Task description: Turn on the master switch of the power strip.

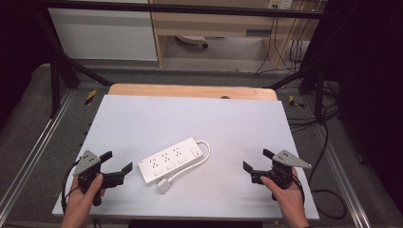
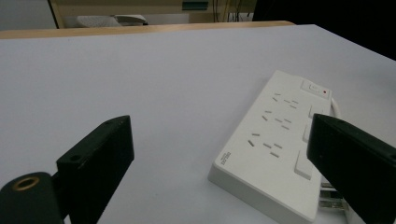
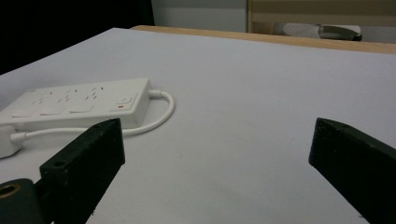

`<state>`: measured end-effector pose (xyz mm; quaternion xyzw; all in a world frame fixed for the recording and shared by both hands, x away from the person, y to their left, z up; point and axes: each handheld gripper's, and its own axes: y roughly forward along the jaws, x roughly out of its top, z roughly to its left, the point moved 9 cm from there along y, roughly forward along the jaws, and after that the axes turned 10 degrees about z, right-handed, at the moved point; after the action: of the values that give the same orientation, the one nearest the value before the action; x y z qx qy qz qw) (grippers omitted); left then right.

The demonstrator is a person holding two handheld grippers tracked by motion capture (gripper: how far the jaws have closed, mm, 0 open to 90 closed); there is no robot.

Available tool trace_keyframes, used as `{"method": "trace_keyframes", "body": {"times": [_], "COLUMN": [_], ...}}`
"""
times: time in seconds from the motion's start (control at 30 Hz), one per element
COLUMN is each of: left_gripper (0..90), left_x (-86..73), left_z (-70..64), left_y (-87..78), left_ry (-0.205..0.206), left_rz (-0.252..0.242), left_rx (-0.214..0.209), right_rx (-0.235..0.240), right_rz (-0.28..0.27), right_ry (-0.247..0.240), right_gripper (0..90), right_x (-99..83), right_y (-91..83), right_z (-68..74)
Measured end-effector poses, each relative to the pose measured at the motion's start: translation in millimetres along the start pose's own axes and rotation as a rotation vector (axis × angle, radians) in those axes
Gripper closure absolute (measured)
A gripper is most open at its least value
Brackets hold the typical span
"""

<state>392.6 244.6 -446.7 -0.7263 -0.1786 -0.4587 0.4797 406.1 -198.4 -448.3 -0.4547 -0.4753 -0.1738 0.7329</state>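
Power strip [image 1: 175, 160], white, lies flat on the table [image 1: 142, 118] slightly near of centre, its long axis running near-left to far-right. Its cable [image 1: 202, 159] loops from the far-right end back to the plug [image 1: 164, 185] on the near side. Left gripper [image 1: 119, 162] rests just left of it, jaws spread, empty. Right gripper [image 1: 256, 160] sits well apart at right, likewise spread and empty.

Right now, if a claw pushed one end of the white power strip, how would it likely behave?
The power strip looks rigid and flat, so it would probably slide or pivot on the smooth table, not tip. Its looped cord looks floppy and would likely drag the plug along.
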Motion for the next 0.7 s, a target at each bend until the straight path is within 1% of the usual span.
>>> {"method": "trace_keyframes", "body": {"times": [0.17, 0.2, 0.27, 0.37, 0.57, 0.7], "left_gripper": [7.2, 7.1, 7.1, 6.6, 6.1, 6.1], "left_x": [-1.3, -1.6, -0.8, -1.5, -2.4, -2.7], "left_z": [-0.1, 0.4, 1.0, 0.6, 2.1, 1.8], "left_y": [0.1, 0.1, 0.0, 0.2, 0.8, 1.5], "left_ry": [0.001, 0.002, -0.009, -0.008, -0.016, -0.022], "left_rz": [0.007, 0.01, 0.007, 0.012, 0.018, 0.021], "left_rx": [0.001, 0.004, 0.006, 0.006, 0.01, 0.008], "right_rx": [0.009, 0.01, 0.008, 0.001, 0.02, 0.013], "right_rz": [-0.002, -0.003, -0.002, 0.003, 0.008, -0.004], "right_ry": [0.0, 0.007, 0.02, 0.01, 0.013, 0.008], "right_gripper": [4.4, 4.6, 4.7, 5.2, 12.5, 18.2], "right_x": [5.9, 7.2, 10.0, 13.6, 22.6, 30.3], "right_y": [0.4, 0.4, 1.2, 2.8, 6.4, 10.0], "right_z": [6.7, 7.7, 9.0, 10.9, 16.0, 17.8]}}
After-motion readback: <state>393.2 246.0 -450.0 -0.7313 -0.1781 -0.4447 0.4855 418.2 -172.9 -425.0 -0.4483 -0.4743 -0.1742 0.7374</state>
